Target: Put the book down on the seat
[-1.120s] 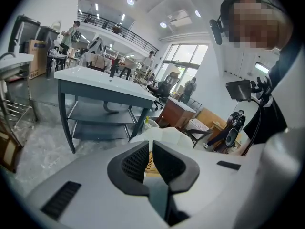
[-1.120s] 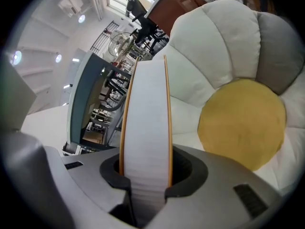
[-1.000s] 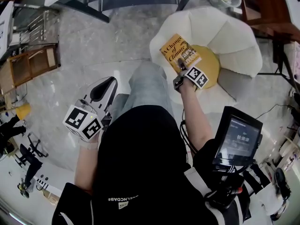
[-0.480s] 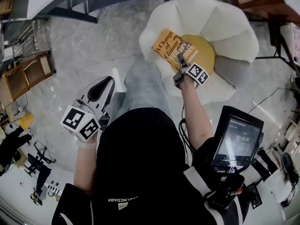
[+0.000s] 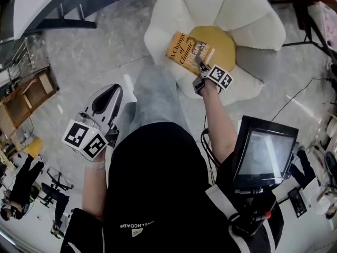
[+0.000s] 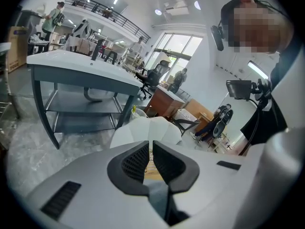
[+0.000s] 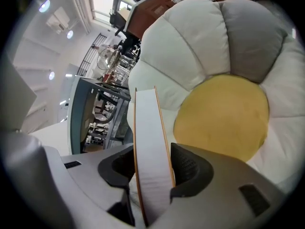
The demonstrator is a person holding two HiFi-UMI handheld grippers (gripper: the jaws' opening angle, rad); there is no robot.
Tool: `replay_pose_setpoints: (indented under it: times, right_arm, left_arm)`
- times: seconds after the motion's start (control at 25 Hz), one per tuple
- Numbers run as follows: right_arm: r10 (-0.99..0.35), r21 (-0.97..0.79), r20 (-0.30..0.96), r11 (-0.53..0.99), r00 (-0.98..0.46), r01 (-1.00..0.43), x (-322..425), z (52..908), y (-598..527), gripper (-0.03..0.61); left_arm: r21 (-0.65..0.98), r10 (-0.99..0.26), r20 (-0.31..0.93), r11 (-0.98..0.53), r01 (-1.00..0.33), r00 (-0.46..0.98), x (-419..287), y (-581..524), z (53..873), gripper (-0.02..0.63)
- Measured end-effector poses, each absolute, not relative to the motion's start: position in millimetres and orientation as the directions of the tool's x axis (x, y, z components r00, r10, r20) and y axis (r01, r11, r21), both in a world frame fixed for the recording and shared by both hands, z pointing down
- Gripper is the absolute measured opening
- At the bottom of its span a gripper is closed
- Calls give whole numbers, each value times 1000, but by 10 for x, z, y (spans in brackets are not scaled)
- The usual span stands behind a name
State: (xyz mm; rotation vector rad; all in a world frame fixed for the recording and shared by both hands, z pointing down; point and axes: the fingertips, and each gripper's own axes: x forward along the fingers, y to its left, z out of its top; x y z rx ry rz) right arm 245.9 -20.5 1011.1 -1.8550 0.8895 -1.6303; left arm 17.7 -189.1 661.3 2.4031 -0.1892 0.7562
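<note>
Head view: your book (image 5: 189, 48) shows a flat orange-yellow cover with dark title lettering. It sits over the left side of the flower-shaped seat (image 5: 247, 9), spanning a white petal and the rim of the yellow centre (image 5: 224, 44). Whether it already rests on the padding you cannot tell from here. Your right gripper (image 5: 199, 65) is at the book's near corner. Your left gripper (image 5: 108, 96) hangs well apart from the seat, over grey marbled floor (image 5: 100, 51), with open floor all along the seat's left edge.

Left gripper view: the left gripper (image 6: 151, 156) has its ribbed black pads drawn together to a thin slit, with nothing between them. The seat (image 6: 143, 130) stands just beyond it, and a grey table (image 6: 81, 68) stands behind the seat on the left.

Right gripper view: the book (image 7: 150, 142) stands edge-on, a white page block between thin orange covers, inside the right gripper (image 7: 152, 168). Its jaws have just been opening, and a dark gap shows beside the left pad, so the grip is released. Puffy quilted petals (image 7: 190, 66), one of them grey (image 7: 252, 37), ring the smooth yellow centre (image 7: 224, 113) to the book's right.
</note>
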Motion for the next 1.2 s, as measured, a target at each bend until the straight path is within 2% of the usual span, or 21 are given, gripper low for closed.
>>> replay_pose_setpoints:
  times: [0.52, 1.2]
  right_arm:
    - [-686, -680, 721, -727, 95, -90, 2371, 10508, 429, 199]
    - [-638, -638, 761, -769, 120, -43, 2351, 10585, 848, 206]
  left_arm:
    - [512, 80, 580, -810, -286, 811, 109, -1744, 6807, 17]
    - [526, 131, 572, -816, -239, 810, 120, -1695, 6881, 17]
